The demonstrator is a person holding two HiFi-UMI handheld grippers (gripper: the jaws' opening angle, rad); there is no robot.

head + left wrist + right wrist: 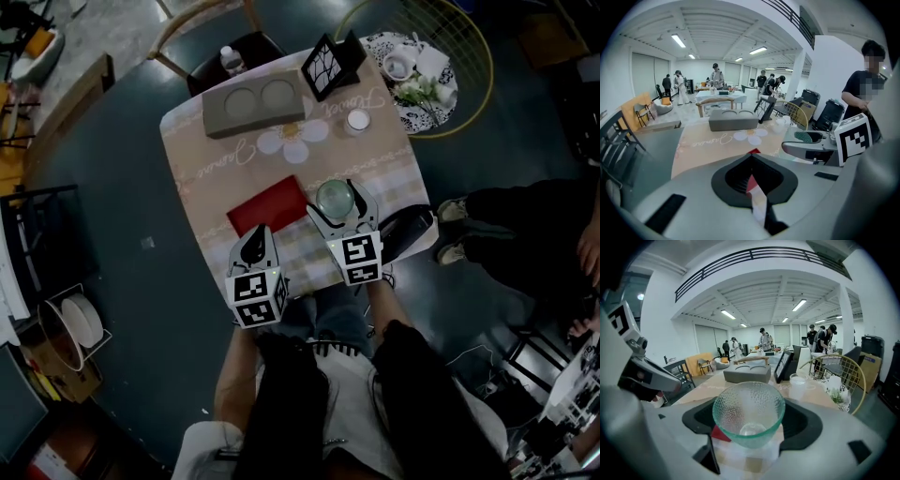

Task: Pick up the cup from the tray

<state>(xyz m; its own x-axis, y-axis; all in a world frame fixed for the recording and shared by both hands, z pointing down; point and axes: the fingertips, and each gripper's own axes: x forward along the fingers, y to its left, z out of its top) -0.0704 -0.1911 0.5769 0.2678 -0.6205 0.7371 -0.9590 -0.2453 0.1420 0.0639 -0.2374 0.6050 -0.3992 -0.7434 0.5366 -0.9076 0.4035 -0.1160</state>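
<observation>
A clear dimpled glass cup [335, 198] sits between the jaws of my right gripper [343, 206], which is shut on it. In the right gripper view the cup [749, 420] fills the gap of the right gripper [750, 427], upright over the checked cloth. The grey tray [216, 117] with two round recesses, both empty, stands at the table's far side, well away from the cup. My left gripper [255, 238] hovers at the near table edge, shut with nothing in it. Its closed tips [751, 155] point toward the tray [733, 123].
A red mat [267, 206] lies just left of the cup. White flower coasters [295, 142], a small lidded cup [357, 120] and a black frame [330, 64] are near the tray. A gold wire side table [473, 56] and a person's legs [506, 234] are at the right.
</observation>
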